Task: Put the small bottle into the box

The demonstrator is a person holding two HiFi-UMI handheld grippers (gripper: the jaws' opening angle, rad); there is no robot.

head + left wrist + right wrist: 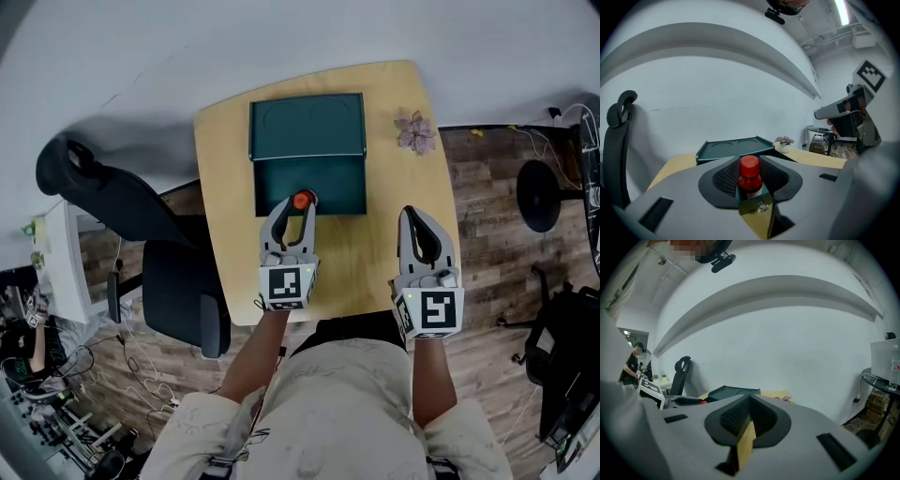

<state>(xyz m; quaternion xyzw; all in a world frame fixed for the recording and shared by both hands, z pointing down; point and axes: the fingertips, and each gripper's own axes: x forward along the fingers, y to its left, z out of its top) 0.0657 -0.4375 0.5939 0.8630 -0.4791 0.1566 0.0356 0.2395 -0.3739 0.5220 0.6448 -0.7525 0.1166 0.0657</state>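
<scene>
At the box's (342, 183) near wall, the left gripper (298, 202) is clamping the bottle (750, 182) upright, just inside the rim. Release is probably still pending. At near right, the right gripper (411, 216) is idling, jaws together, empty.

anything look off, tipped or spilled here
Nothing stands out. The small bottle stands upright and capped, clamped in the left gripper at the box's front wall. The box is open with its lid swung back, and nothing is spilled on the table.
</scene>
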